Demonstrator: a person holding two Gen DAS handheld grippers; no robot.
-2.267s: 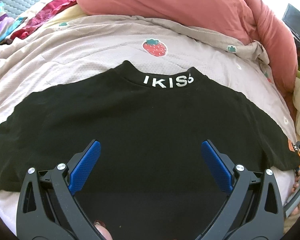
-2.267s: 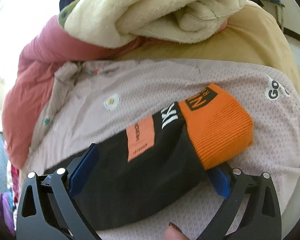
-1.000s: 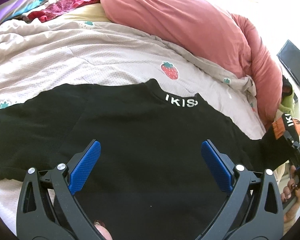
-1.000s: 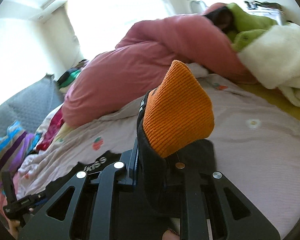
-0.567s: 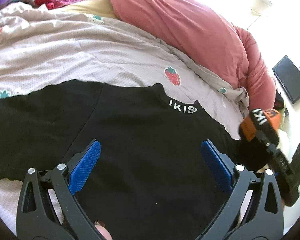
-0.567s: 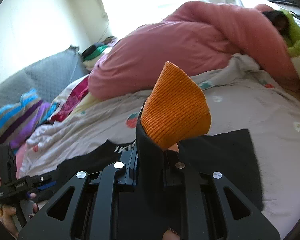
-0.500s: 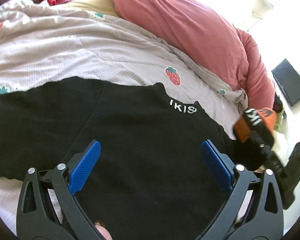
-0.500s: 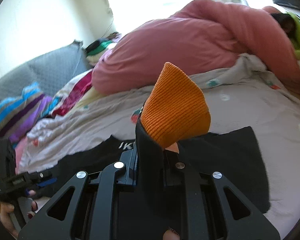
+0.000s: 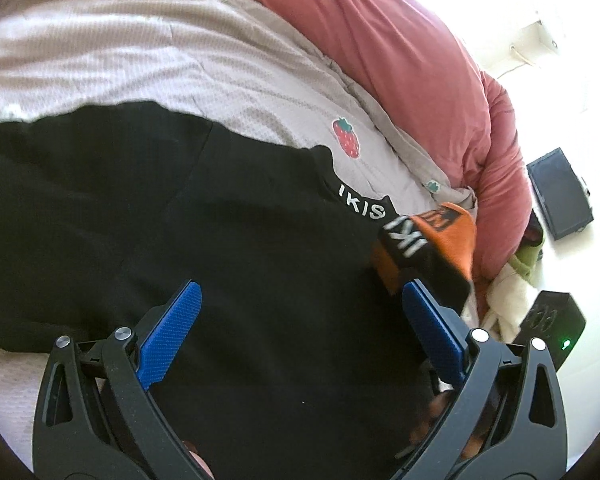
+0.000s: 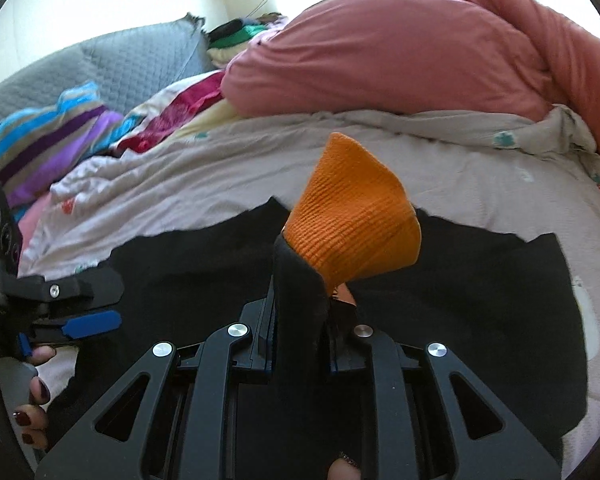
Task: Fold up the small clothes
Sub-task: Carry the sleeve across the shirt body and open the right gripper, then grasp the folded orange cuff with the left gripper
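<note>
A black sweater [image 9: 228, 240] with a white-lettered collar lies flat on the pale strawberry-print bed cover [image 9: 148, 56]. My left gripper [image 9: 300, 328] is open just above the sweater's body, blue pads apart. My right gripper [image 10: 300, 344] is shut on the sweater's right sleeve, whose orange ribbed cuff [image 10: 352, 224] sticks up from the jaws. The sleeve is carried over the sweater's body [image 10: 480, 300]. In the left wrist view the orange cuff [image 9: 448, 232] hangs beside the collar, near my right finger. The left gripper also shows in the right wrist view [image 10: 88, 324].
A pink duvet [image 9: 400, 60] is piled along the far side of the bed, also in the right wrist view [image 10: 400, 48]. Striped and red clothes [image 10: 60, 136] lie far left by a grey headboard [image 10: 112, 64]. A dark device [image 9: 560, 196] lies on the floor.
My right gripper closed on the orange-cuffed sleeve, lifted it and carried it left over the sweater's body toward the collar. My left gripper stayed open above the sweater, shifting slightly.
</note>
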